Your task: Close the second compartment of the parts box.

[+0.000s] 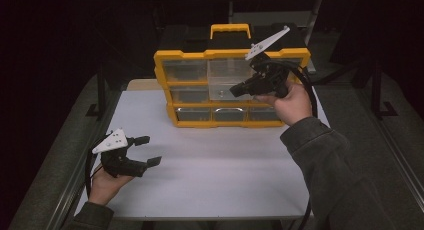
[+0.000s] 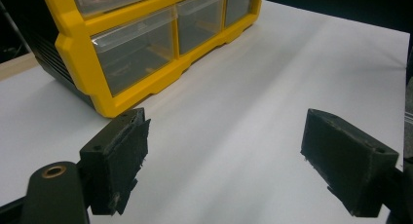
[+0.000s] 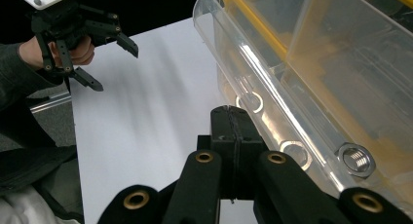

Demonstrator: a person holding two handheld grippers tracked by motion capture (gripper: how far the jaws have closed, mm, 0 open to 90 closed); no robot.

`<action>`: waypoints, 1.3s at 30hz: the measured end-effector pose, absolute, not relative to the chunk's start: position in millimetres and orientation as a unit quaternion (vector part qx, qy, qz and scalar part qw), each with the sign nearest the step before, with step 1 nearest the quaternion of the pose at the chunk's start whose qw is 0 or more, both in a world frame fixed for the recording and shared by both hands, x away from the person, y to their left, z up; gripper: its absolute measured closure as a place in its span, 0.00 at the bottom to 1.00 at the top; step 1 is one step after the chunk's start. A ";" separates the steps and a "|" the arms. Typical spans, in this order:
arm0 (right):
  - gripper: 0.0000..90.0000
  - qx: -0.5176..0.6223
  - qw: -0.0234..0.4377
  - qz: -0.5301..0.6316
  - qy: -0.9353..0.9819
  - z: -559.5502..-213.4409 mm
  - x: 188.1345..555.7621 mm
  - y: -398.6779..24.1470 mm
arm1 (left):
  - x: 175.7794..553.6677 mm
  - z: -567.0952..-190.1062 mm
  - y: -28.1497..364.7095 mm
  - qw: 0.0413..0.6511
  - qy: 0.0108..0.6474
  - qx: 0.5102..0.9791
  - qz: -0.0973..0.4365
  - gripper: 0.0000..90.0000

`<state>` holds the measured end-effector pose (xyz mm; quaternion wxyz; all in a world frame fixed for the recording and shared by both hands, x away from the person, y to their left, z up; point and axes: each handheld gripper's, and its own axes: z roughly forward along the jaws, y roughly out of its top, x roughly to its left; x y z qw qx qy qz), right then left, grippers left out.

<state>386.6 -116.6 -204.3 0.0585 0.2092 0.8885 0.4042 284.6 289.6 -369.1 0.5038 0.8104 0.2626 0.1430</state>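
Organizer (image 1: 190, 85) right-hand drawers hidden behind right claw (image 1: 237, 89) and hand (image 1: 290, 105) in high view. Drawer contents too dim to identify. Clear drawer (image 3: 311, 73) cut off by top and right edges in right gripper view; organizer top cropped in left gripper view. Surface (image 1: 215, 165) near edge partly covered by sleeve (image 1: 340, 175).

Light falls from above onto the white desk (image 1: 210, 180), while its surroundings sink into near black. All three views look soft and slightly grainy. Glare streaks the clear drawer (image 3: 311, 83) in the right gripper view.
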 end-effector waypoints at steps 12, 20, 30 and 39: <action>0.99 0.220 0.061 0.394 0.890 -200.5 397.0 -110.8 | 284.3 -368.8 289.7 0.505 0.262 0.810 0.143 0.19; 0.99 0.221 0.067 0.391 0.891 -198.0 407.4 -109.1 | 284.2 -368.6 290.5 0.505 0.264 0.809 0.143 0.19; 0.99 0.229 0.069 0.386 0.891 -196.7 418.3 -107.7 | 284.5 -368.7 290.8 0.504 0.264 0.810 0.143 0.19; 0.99 0.239 0.071 0.382 0.890 -193.5 425.9 -104.5 | 284.5 -368.9 291.0 0.504 0.266 0.809 0.142 0.19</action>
